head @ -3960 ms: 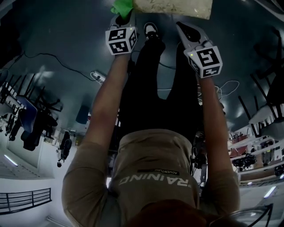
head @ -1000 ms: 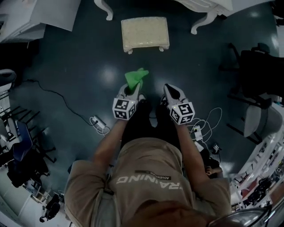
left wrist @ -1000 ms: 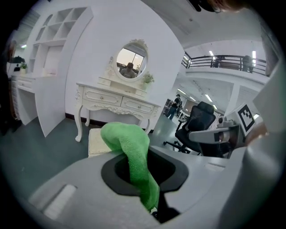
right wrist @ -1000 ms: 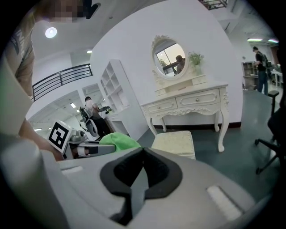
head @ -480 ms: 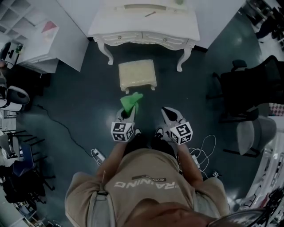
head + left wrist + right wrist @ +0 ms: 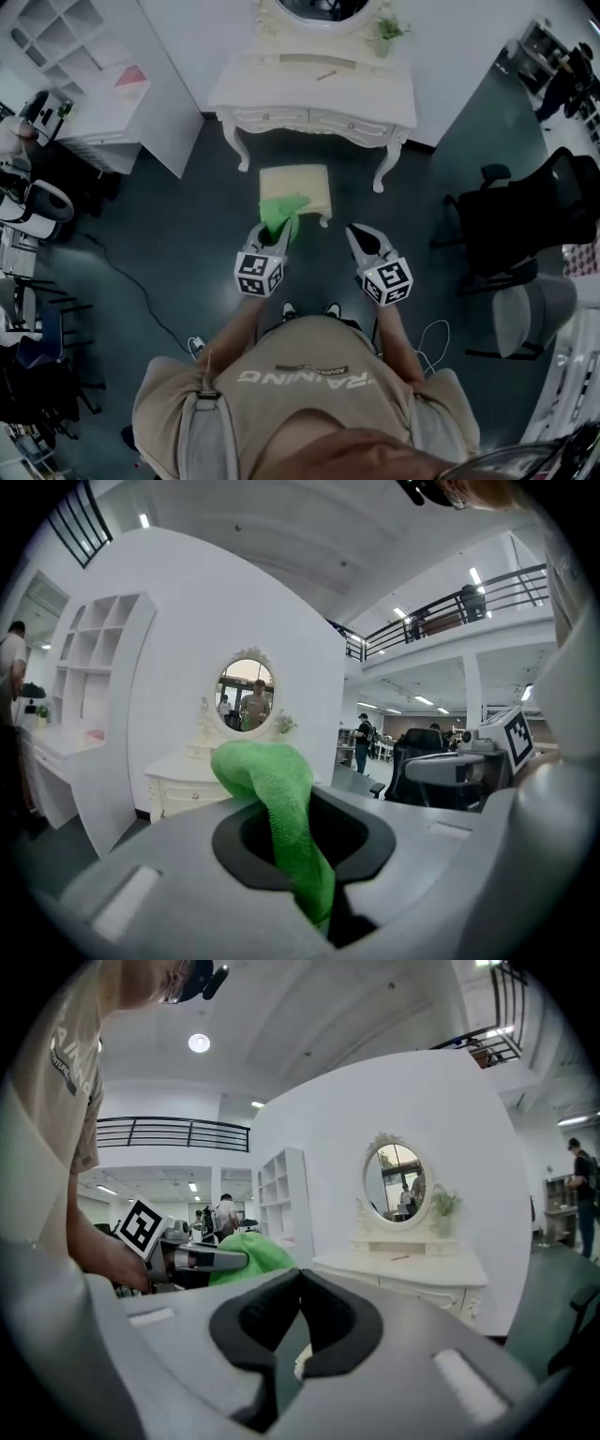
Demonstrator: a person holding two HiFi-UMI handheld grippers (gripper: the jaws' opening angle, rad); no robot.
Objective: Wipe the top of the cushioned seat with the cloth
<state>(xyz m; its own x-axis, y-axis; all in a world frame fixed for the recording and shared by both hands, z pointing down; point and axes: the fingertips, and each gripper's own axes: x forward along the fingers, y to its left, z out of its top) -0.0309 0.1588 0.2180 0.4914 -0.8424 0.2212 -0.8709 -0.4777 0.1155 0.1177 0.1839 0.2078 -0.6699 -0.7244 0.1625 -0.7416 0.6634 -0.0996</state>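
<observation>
The cushioned seat (image 6: 295, 181), a small cream stool, stands on the dark floor in front of a white dressing table. A green cloth (image 6: 283, 214) hangs from my left gripper (image 6: 275, 236), which is shut on it; in the head view the cloth overlaps the seat's near edge. In the left gripper view the cloth (image 6: 274, 794) sticks up between the jaws, and the gripper points level at the table, well above the seat. My right gripper (image 6: 361, 241) is held beside it, shut (image 6: 298, 1281) with nothing in it.
The white dressing table (image 6: 314, 92) with an oval mirror (image 6: 245, 694) stands against the wall behind the seat. A white shelf unit (image 6: 80, 66) is at the left. Black office chairs (image 6: 511, 220) and a grey chair (image 6: 530, 314) stand at the right. A cable (image 6: 141, 300) lies on the floor.
The view has drawn back: four seconds ago the cloth was at the seat's edge close up, now the seat looks small and far. Both grippers stay side by side; cloth still held.
</observation>
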